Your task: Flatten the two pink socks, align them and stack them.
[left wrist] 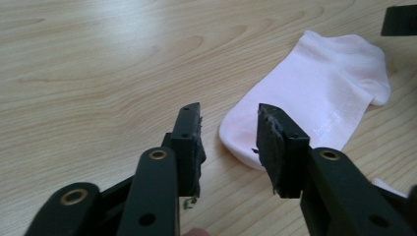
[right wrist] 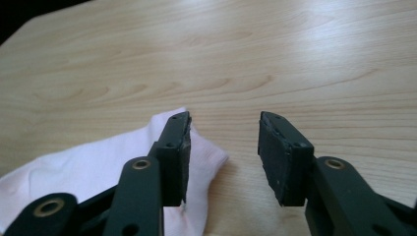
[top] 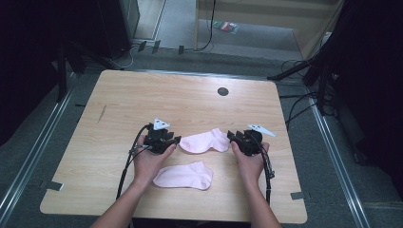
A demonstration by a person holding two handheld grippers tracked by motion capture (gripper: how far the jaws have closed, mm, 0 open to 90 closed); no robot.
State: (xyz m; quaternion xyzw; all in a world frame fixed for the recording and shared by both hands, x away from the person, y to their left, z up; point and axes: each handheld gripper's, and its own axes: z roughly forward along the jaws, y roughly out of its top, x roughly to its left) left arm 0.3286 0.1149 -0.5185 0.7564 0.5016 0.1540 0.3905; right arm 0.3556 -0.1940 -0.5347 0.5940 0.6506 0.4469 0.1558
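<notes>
we are holding both hand-held grippers, left (top: pixel 175 140) and right (top: pixel 233 137), jaws apart, flanking the far sock (top: pixel 205 141); closing early risks pinching nothing or bunching it.

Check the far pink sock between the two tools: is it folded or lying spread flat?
Spread flat. The far sock lies single-layered on the table, its toe and cuff ends both showing, with no fold visible.

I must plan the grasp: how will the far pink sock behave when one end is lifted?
The far sock lies flat and thin on the table, so it will probably droop limply. It looks light. Knit fabric should not slip between the left tool pads.
</notes>
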